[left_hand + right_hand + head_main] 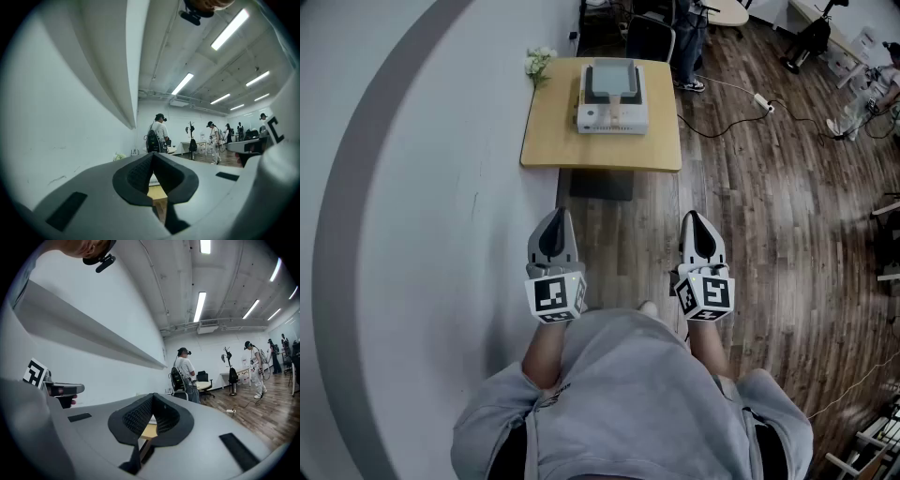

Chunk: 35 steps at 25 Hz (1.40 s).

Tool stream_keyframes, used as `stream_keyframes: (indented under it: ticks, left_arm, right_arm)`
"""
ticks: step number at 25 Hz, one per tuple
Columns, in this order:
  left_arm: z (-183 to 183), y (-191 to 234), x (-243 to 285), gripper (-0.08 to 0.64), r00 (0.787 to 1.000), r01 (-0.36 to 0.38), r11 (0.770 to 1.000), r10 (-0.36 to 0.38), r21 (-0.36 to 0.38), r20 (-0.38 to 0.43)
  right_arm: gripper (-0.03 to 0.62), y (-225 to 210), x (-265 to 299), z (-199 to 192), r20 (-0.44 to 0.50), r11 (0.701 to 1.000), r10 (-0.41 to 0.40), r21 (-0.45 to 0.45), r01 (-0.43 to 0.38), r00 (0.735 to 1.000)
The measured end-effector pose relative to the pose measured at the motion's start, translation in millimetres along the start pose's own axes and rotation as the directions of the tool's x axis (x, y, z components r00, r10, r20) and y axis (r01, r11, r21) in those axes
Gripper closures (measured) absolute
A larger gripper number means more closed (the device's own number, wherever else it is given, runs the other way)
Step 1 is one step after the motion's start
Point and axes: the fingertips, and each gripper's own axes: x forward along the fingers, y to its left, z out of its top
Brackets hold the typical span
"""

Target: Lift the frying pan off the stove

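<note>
Approach step, not yet begun. Frying pan (612, 80) sits on stove (612, 120), on bench (553, 141) well ahead. Left gripper (555, 217) and right gripper (696, 220): fingers (140, 176) pressed together, empty (both held level by the body). Next, likely: walk up, open one, take the handle.

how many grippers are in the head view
2. The grey two-jaw left gripper sits left of centre, the matching right gripper right of centre, both shut, short of the light wooden table.

No legible text, no readable labels
</note>
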Motion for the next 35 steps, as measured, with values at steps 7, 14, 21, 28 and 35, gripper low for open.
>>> stream_keyframes:
  ticks: [7, 14, 21, 28, 35]
  left_arm:
    - [-0.1, 0.4, 0.7, 0.558, 1.0, 0.002, 1.0, -0.002, 0.004, -0.005]
    - [0.0, -4.6, 1.1, 0.558, 1.0, -0.006, 1.0, 0.007, 0.012, -0.012]
    - [-0.7, -24.0, 1.6, 0.558, 0.999, -0.026, 0.999, 0.027, 0.022, -0.019]
    - [-3.2, -52.5, 1.3, 0.558, 0.997, -0.069, 0.997, 0.07, 0.02, -0.027]
    - [-17.0, -99.6, -2.9, 0.558, 0.996, -0.048, 0.999, 0.049, 0.016, -0.074]
  right_arm:
    - [0.594, 1.5, 1.6, -4.1, -0.008, 1.0, 0.004, 0.007, -0.004, 1.0]
    - [0.595, -2.5, 2.0, -6.4, -0.007, 1.0, 0.015, 0.02, -0.015, 1.0]
    - [0.594, -23.8, -0.8, -10.3, -0.005, 0.998, 0.037, 0.053, -0.037, 0.999]
    - [0.594, -50.3, -9.9, -11.4, -0.018, 0.997, 0.074, 0.032, -0.073, 0.997]
    - [0.594, -83.0, -20.2, -24.6, -0.059, 0.996, 0.081, 0.033, -0.079, 0.995]
